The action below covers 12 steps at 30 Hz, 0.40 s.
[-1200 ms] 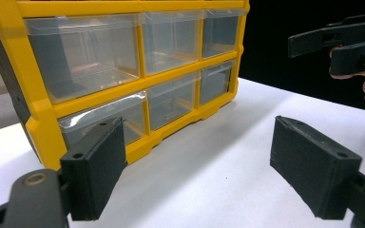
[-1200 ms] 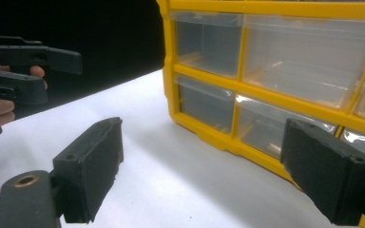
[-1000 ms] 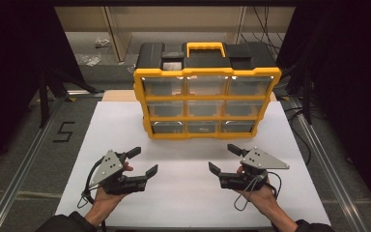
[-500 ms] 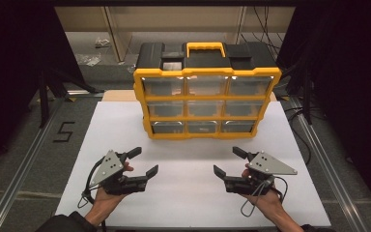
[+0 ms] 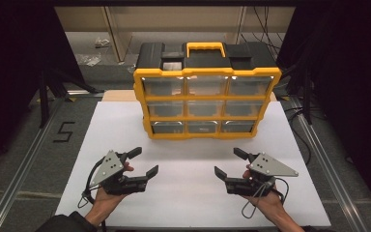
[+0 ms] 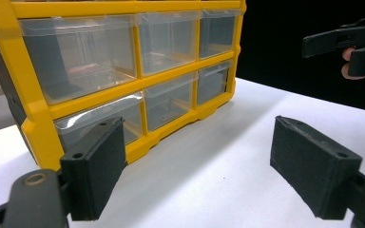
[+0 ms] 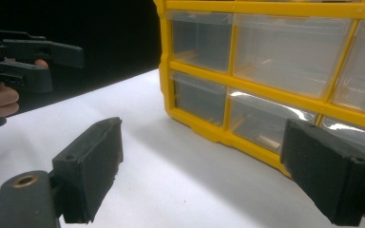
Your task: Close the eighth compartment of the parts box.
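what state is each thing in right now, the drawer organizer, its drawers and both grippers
drawer organizer: upright on the white table, handle on top, front facing the person
drawers: all nine pushed in, none pulled out; contents too unclear to tell
left gripper: open, holding nothing, hovering short of the organizer
right gripper: open, holding nothing, hovering short of the organizer

A lab-like recording booth, black curtains [image 5: 9,72] hung on both sides, metal rails [image 5: 24,169] ran along the grey floor, white counter [image 5: 125,130] in the middle, loose cables [image 5: 297,113] beside it.
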Motion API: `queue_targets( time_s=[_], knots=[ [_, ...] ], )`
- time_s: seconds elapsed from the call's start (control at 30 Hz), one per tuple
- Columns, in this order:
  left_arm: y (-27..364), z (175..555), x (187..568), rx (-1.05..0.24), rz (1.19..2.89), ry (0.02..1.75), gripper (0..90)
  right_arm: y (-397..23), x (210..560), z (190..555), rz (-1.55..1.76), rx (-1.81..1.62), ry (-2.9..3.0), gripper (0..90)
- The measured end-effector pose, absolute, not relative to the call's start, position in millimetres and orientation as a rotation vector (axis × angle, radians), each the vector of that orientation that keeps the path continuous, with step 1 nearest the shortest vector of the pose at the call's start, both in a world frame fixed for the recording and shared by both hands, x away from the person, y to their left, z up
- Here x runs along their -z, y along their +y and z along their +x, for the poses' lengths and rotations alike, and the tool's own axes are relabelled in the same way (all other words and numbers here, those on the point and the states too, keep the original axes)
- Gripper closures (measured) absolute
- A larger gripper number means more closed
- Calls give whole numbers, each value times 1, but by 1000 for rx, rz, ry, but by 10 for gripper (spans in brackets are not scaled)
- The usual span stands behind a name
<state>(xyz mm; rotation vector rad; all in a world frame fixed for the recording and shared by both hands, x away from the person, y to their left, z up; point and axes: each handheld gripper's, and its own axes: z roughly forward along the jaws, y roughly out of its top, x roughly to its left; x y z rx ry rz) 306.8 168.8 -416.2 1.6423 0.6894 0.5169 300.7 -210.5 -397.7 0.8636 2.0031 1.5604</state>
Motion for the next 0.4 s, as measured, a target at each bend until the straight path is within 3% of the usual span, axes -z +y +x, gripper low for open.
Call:
queue_targets(
  time_s=[0.4],
  knots=[
    [169, 307, 416, -517, 1643, 691, 187, -210, 398, 302, 864, -1561, 2005, 152]
  ],
)
